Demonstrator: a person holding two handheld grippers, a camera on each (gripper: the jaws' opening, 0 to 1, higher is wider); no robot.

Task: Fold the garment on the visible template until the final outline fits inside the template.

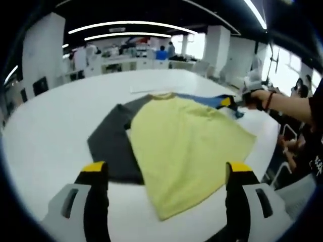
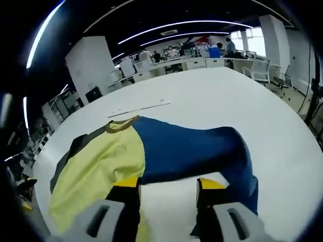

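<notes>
A yellow garment point(image 1: 186, 136) with a blue sleeve point(image 1: 204, 99) lies flat on the white round table point(image 1: 45, 126). It partly covers a dark grey template point(image 1: 111, 141), which sticks out on its left. My left gripper point(image 1: 166, 169) hovers over the garment's near hem, open, with nothing between its fingers. My right gripper point(image 1: 229, 102), held in a person's hand, sits at the blue sleeve's far end. In the right gripper view the blue sleeve point(image 2: 192, 148) spreads ahead beside the yellow body point(image 2: 101, 171). The right gripper point(image 2: 167, 182) is open over bare table, and the template point(image 2: 75, 146) edge shows at left.
A thin white strip point(image 1: 151, 89) point(image 2: 139, 108) lies on the table beyond the collar. The person's arm point(image 1: 287, 106) reaches in past the table's right edge. Desks, chairs and people stand far behind the table.
</notes>
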